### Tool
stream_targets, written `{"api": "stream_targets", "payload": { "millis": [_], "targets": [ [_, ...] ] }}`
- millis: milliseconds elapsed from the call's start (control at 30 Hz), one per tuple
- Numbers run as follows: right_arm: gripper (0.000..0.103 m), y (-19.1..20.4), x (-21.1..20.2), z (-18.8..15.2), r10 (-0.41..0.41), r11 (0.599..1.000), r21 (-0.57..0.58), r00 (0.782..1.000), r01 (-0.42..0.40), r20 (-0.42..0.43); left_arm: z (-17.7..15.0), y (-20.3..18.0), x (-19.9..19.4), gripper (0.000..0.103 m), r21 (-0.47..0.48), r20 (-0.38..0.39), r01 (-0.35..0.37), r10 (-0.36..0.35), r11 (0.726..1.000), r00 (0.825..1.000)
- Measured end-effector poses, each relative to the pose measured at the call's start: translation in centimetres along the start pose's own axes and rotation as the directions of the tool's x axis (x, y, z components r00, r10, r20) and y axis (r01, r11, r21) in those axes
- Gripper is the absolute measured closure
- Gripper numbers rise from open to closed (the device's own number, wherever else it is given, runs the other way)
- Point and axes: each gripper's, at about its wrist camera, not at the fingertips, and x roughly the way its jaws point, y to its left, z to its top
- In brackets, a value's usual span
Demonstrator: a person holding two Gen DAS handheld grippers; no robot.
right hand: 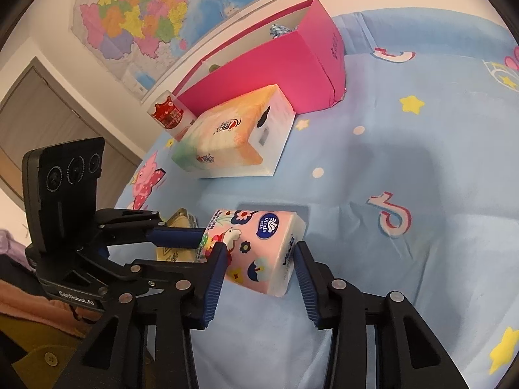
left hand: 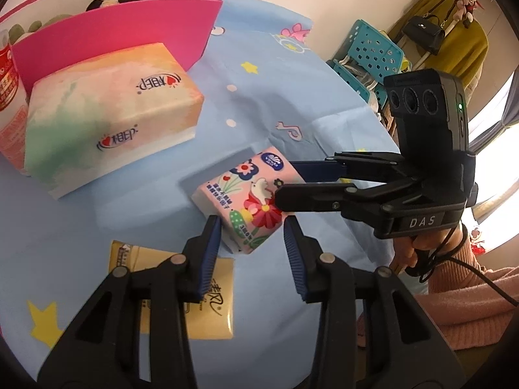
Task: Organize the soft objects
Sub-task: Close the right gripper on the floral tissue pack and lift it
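Observation:
A pink flowered tissue pack (left hand: 240, 194) (right hand: 262, 246) sits tilted over the blue sheet, with a shadow beneath it. My left gripper (left hand: 252, 227) (right hand: 201, 247) straddles its near corner, both blue pads against its sides. My right gripper (right hand: 259, 250) (left hand: 285, 181) comes in from the other side and clamps the pack across its short end. A large pastel tissue box (left hand: 110, 110) (right hand: 233, 136) lies beyond, in front of a pink open box (left hand: 123, 32) (right hand: 275, 64) with soft items inside. A yellow tissue pack (left hand: 201, 304) (right hand: 175, 253) lies flat under the left gripper.
A red and white pack (left hand: 8, 90) (right hand: 168, 113) stands left of the pastel box. The blue sheet (right hand: 405, 149) has open room to the right. Teal baskets (left hand: 366, 55) and a hanging bag stand past the bed edge. A person's pink sleeve (left hand: 454, 298) is at the right.

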Motion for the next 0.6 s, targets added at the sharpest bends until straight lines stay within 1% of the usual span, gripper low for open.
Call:
{"api": "stream_targets", "payload": {
  "millis": [133, 367, 500, 600],
  "targets": [
    [0.060, 0.0, -0.1, 0.0, -0.006, 1.000, 0.002, 1.000, 0.006, 0.007, 0.1, -0.1, 0.0, 0.061, -0.001, 0.000, 0.010, -0.010, 1.000, 1.000],
    [0.060, 0.5, -0.9, 0.3, -0.017, 1.000, -0.013, 1.000, 0.018, 0.023, 0.6, -0.6, -0.7, 0.061, 0.003, 0.028, 0.011, -0.011, 1.000, 1.000],
    [0.060, 1.0, -1.7, 0.9, -0.017, 0.999, -0.029, 0.999, 0.018, 0.044, 1.0, -1.0, -1.2, 0.061, 0.010, 0.044, 0.006, -0.007, 1.000, 0.999],
    [0.060, 1.5, -2.4, 1.5, -0.024, 0.998, -0.051, 0.998, 0.027, 0.062, 1.6, -1.1, -1.8, 0.061, -0.001, 0.061, 0.022, -0.022, 1.000, 0.998]
  ]
}}
